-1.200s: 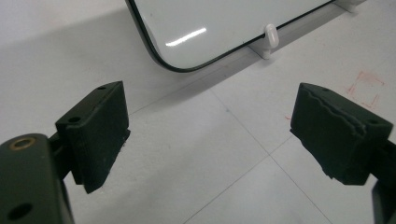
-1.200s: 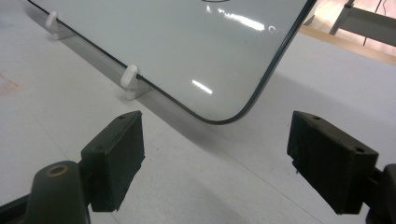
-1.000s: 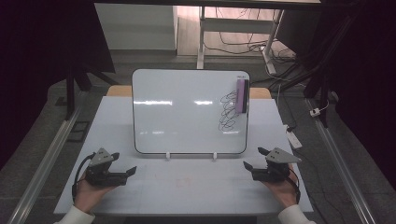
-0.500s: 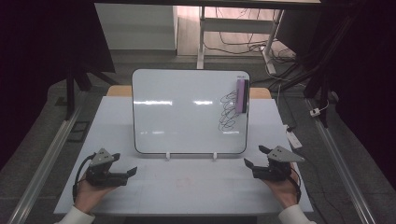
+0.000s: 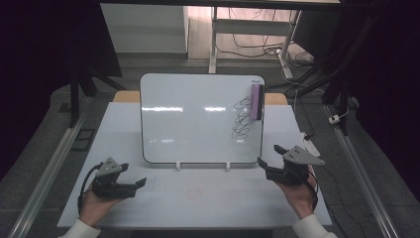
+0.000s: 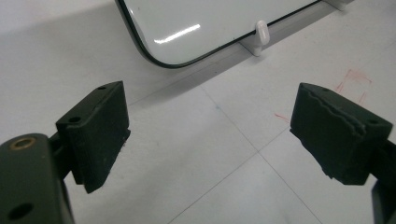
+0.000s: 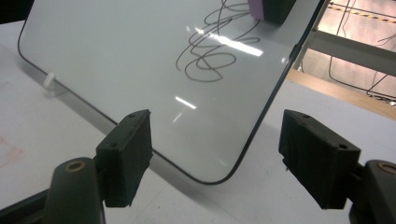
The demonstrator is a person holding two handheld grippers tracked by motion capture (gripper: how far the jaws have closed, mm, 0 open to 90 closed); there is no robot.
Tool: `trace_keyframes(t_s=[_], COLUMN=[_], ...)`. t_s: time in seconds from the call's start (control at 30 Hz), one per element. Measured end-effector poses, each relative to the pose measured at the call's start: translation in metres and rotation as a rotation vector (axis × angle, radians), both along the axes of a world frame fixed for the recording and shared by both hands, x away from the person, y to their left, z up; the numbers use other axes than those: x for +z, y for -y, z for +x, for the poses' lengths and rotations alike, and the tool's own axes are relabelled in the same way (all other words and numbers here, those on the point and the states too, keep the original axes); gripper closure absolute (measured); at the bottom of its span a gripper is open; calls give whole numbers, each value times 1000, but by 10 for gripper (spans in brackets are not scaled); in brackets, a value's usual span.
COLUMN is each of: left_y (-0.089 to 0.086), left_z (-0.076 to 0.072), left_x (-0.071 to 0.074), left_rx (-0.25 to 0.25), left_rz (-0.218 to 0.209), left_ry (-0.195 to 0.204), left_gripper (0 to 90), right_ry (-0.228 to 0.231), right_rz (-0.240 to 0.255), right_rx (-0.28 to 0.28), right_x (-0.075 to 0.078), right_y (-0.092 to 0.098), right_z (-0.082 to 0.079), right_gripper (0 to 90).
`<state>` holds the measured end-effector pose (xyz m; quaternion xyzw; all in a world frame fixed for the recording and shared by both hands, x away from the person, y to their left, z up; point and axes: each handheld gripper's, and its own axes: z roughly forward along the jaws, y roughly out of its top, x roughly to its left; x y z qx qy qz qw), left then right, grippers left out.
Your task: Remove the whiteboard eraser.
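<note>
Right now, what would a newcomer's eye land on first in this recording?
First, the whiteboard propped upright on small white feet at the middle of the table, with black scribbles near its right edge. A purple eraser sits on the board just above and beside the scribbles. Nearer the person, the left gripper and right gripper flank the board's lower corners, both with jaws apart and holding nothing.

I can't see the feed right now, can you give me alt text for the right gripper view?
The right gripper has its two black jaws open with nothing between them, aimed at the lower corner of an upright whiteboard. Black scribbles mark the board below a purple eraser stuck near its top edge, and a white table lies beneath.
</note>
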<state>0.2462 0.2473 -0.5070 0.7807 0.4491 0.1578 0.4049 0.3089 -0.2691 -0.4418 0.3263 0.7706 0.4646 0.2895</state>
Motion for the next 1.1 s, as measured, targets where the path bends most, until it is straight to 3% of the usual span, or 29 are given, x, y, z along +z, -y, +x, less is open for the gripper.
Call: trace_keyframes(t_s=[0.2, 0.37, 0.5, 0.77, 1.0, 1.1], left_y=[-1, -1, -2, -5, -7, -7], left_z=[0, 1, 1, 1, 1, 1], left_x=[0, -1, -2, -3, -3, -3], left_rx=[0, -1, 2, 3, 5, 6], left_rz=[3, 8, 8, 6, 5, 4], left_ry=[0, -2, -2, 0, 4, 4], left_gripper=[123, 123, 123, 123, 123, 123], right_ry=[24, 32, 21, 4, -4, -25], right_rz=[20, 25, 19, 7, 0, 22], right_rx=[-41, -95, -144, -232, -264, -261], right_x=[24, 50, 61, 66, 63, 62], right_y=[-12, -28, -42, -62, -64, -63], right_z=[15, 36, 57, 83, 87, 89], right_gripper=[295, 332, 351, 402, 516, 535])
